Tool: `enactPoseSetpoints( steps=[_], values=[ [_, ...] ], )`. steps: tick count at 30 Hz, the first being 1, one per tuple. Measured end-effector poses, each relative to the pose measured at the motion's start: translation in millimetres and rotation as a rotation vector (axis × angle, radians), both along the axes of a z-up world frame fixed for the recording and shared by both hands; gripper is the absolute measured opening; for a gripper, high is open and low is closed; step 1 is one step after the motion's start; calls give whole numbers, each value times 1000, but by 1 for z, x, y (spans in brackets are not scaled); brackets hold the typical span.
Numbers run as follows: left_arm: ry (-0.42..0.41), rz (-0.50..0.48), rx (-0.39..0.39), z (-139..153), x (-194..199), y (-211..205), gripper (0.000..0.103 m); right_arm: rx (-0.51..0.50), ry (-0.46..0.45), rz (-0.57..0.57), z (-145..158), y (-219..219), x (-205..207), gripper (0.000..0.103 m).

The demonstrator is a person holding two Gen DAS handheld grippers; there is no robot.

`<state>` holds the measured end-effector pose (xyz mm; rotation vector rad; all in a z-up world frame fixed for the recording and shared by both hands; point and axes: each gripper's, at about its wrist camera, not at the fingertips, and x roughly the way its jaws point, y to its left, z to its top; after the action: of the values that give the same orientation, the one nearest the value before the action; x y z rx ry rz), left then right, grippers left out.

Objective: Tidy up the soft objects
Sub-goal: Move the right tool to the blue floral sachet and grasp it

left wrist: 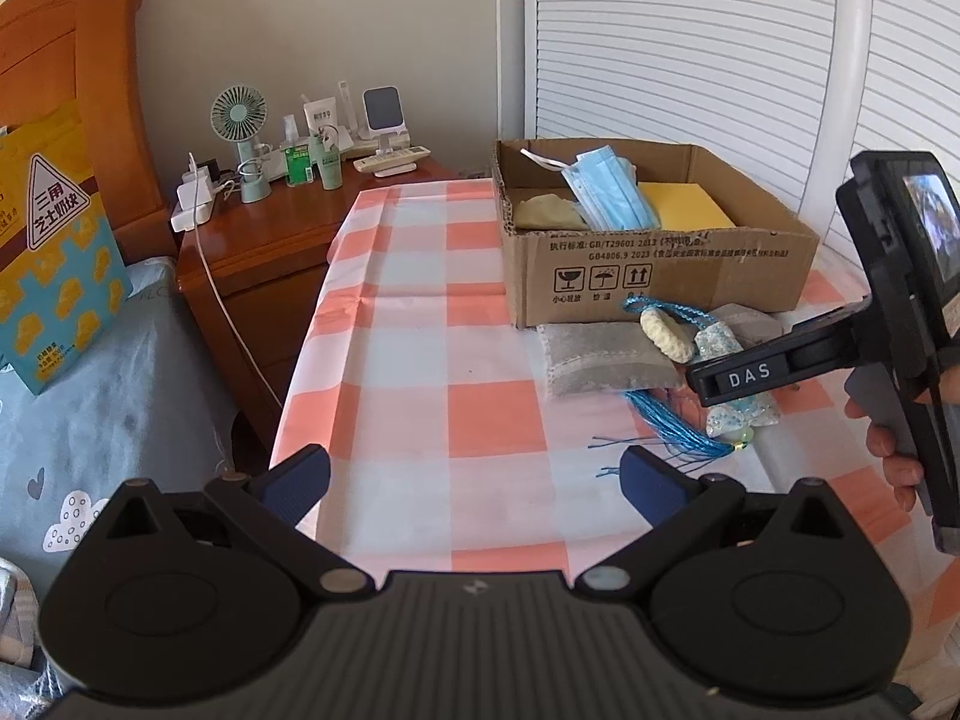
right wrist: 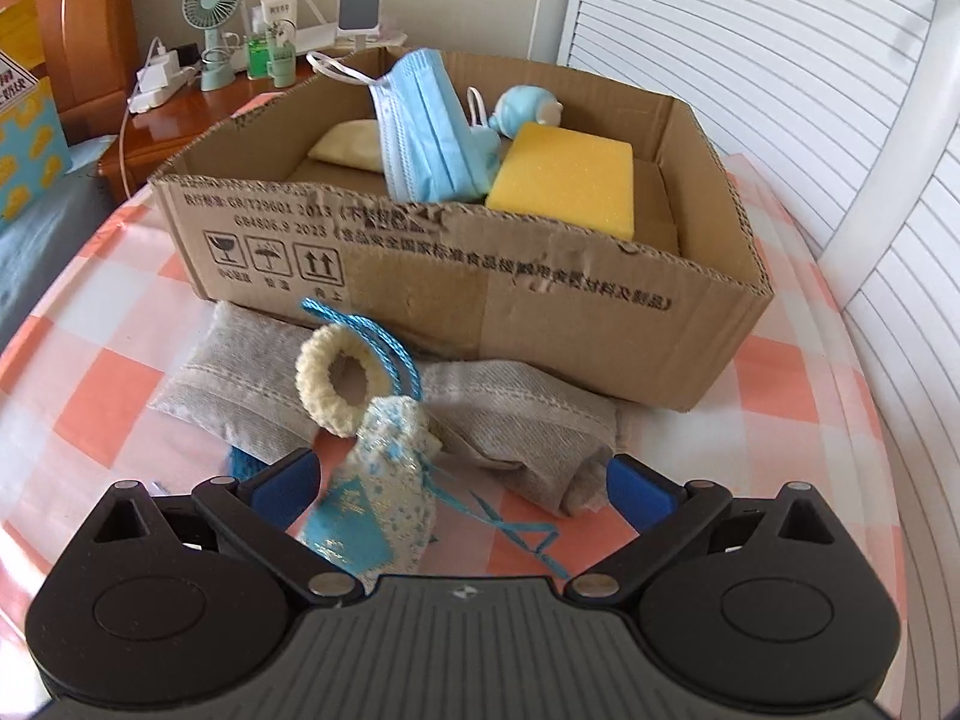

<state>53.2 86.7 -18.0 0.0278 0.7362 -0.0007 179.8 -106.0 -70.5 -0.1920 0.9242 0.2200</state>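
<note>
Checkered tablecloth [left wrist: 420, 324]: right gripper [right wrist: 462, 489] (jaws wide) low over pouch [right wrist: 384, 492].

wooden nightstand [left wrist: 258, 252], white louvered doors [left wrist: 690, 48]

A wooden nightstand [left wrist: 264, 252] is seen beside the checked tablecloth [left wrist: 420, 324]. On it a small green fan [left wrist: 240, 120], a white charger [left wrist: 195, 198], a green bottle [left wrist: 297, 165], a white tube [left wrist: 320, 115] and a remote [left wrist: 393, 159] are set close together. A wooden headboard [left wrist: 72, 60] is visible at left, with a yellow and blue bag [left wrist: 54, 252] leaned against it. White slatted doors [left wrist: 690, 48] are seen behind.
</note>
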Motion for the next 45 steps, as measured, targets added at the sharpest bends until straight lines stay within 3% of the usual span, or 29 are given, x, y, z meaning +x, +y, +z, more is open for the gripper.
enactPoseSetpoints(
  steps=[11, 22, 27, 33, 38, 42, 45],
  values=[
    [4, -16, 27, -3, 2, -7, 102, 37, 34, -104, -9, -33, -16, 103],
    [19, -35, 42, -7, 6, -13, 102, 28, 2, -87, -11, -69, -39, 103],
    [30, -46, 45, -9, 9, -16, 102, 9, -24, 6, -6, -70, -46, 103],
    [32, -53, 44, -11, 9, -21, 102, 64, -66, 159, 3, -50, -37, 103],
    [35, -45, 44, -10, 6, -20, 102, 56, -34, 235, -2, -34, -33, 102],
    [38, -30, 45, -10, 5, -16, 102, 116, 37, 294, 0, -33, -43, 101],
    [50, -21, 35, -11, 9, -13, 102, 138, 23, 292, 4, -35, -50, 98]
  ],
)
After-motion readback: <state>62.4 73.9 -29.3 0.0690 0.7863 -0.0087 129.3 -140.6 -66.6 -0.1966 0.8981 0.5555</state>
